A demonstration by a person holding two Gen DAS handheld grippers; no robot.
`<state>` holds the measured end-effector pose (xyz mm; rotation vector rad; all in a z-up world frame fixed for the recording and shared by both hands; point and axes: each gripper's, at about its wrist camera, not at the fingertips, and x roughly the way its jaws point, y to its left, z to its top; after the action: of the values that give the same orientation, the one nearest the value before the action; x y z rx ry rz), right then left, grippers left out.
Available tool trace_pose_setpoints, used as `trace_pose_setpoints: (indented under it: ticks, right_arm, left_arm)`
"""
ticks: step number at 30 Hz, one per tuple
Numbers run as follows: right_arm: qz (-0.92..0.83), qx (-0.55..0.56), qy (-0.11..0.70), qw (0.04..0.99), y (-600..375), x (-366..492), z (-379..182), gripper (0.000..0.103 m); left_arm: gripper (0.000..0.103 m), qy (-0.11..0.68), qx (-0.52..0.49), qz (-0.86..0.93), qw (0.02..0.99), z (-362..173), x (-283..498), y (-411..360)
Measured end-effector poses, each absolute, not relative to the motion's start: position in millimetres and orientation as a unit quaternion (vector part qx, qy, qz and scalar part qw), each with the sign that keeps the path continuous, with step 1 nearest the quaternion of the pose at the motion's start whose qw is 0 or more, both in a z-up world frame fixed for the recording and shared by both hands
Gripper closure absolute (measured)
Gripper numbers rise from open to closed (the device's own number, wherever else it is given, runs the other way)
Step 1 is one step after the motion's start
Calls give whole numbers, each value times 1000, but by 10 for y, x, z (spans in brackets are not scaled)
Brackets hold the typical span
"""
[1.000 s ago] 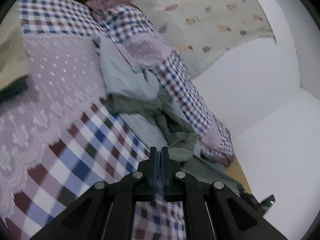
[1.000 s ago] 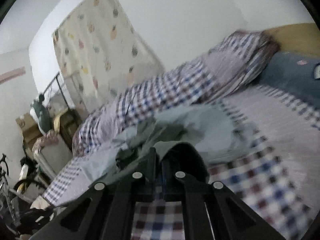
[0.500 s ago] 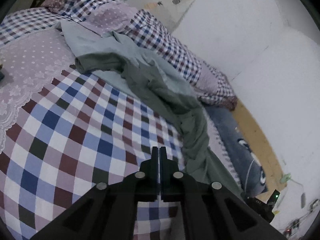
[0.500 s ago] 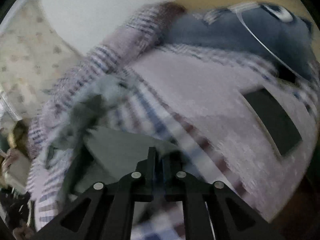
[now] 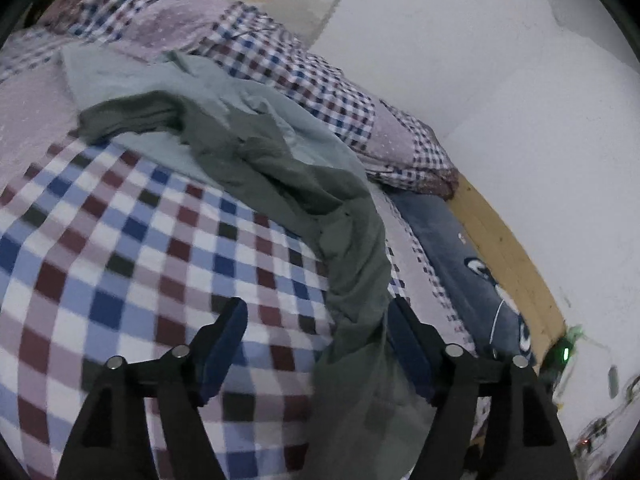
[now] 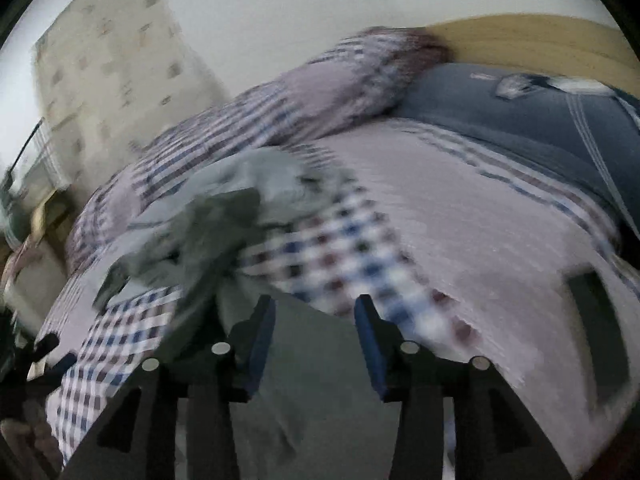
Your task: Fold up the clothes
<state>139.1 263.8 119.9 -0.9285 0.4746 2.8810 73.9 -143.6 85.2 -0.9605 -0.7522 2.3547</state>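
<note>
On checked bedspread [image 5: 120, 248], rumpled green garment [image 5: 352, 240]

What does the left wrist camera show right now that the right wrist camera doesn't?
Only the left wrist view shows the open left hand-held gripper and a green indicator light. Only the right wrist view shows the open right hand-held gripper, a patterned curtain and a dark flat object on the bed. Both show the dark green garment, the pale blue cloth, the checked bedspread and the navy pillow.
</note>
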Motion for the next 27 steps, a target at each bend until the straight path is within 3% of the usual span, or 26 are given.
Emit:
trace_pose_setpoints:
  ticks: [5,11,21,27]
  right_arm:
    - [938,-325,112,-50,2413,608,1039,50]
    - [912,-366,150,-109,2424,199,634,49]
    - [889,-381,229,-109,2677,87,391,49]
    - [880,-358,288,-120,2889,88,472,48]
  left_arm:
    - [20,-207,-337,886,240,965,697,-1146]
    - [20,-129,-331,904,239,1019,602,-785]
    - [19,-42,-327,916,229,1196,236,10]
    - [19,78,-333,917,204,1313,-133,804]
